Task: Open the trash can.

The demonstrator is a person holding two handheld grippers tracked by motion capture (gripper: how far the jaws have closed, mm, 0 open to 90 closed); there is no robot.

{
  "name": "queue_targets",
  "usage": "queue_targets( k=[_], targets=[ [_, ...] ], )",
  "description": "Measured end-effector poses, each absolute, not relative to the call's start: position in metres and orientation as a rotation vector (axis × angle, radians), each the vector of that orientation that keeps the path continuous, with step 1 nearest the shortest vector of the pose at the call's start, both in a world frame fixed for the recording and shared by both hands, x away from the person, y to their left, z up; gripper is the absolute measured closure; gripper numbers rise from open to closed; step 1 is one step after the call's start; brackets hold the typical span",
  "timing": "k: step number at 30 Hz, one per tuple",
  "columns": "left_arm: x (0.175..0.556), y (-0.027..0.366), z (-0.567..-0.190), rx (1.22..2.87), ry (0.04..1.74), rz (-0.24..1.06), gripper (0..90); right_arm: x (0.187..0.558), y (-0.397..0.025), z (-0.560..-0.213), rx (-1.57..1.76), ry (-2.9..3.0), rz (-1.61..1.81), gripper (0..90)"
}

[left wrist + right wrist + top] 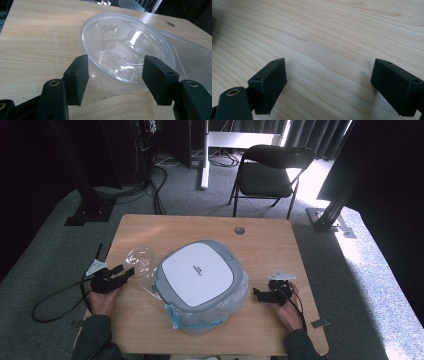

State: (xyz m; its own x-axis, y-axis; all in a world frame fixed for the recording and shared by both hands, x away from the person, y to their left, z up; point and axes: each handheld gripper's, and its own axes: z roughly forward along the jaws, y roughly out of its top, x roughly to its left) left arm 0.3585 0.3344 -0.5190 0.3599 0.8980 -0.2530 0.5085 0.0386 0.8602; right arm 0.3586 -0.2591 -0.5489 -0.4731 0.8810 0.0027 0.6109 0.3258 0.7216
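A clear plastic bowl (139, 260) stands upright on the left part of the wooden table (270, 245). My left gripper (126, 272) is open just in front of it. In the left gripper view the bowl (125, 47) fills the middle, and the left gripper (120, 80) has one jaw on each side of the bowl's near wall; I cannot tell if they touch it. A grey-and-white lidded bin (199, 272) with clear plastic around its lower part sits mid-table. My right gripper (257, 294) is open to the right of the bin. In its own view the right gripper (329, 87) holds nothing above bare wood.
A clear plastic sheet or lid (192, 57) lies between the bowl and the bin. The table has a round hole (239, 230) near its far edge. A black folding chair (270, 170) stands beyond the table. Cables trail off the left edge.
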Motion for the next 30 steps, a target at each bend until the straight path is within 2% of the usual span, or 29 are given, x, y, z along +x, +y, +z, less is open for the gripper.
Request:
queue_targets(
  k=[14,15,16,19,30],
  targets=[
    [0.356,0.333,-0.511,1.619,1.271,0.500,40.7,0.359,-0.259,-0.547,1.317,2.224,0.934,14.1],
    [0.356,0.334,-0.511,1.612,1.273,0.502,40.9,0.358,-0.259,-0.545,1.314,2.236,0.927,24.8],
    [0.355,0.335,-0.510,1.608,1.274,0.504,40.9,0.358,-0.259,-0.545,1.314,2.236,0.927,24.8],
    [0.355,0.337,-0.509,1.604,1.275,0.505,40.9,0.355,-0.261,-0.536,1.315,2.254,0.966,39.9],
    [0.352,0.339,-0.501,1.593,1.263,0.513,43.4,0.355,-0.264,-0.485,1.225,2.267,1.175,56.4]
  ],
)
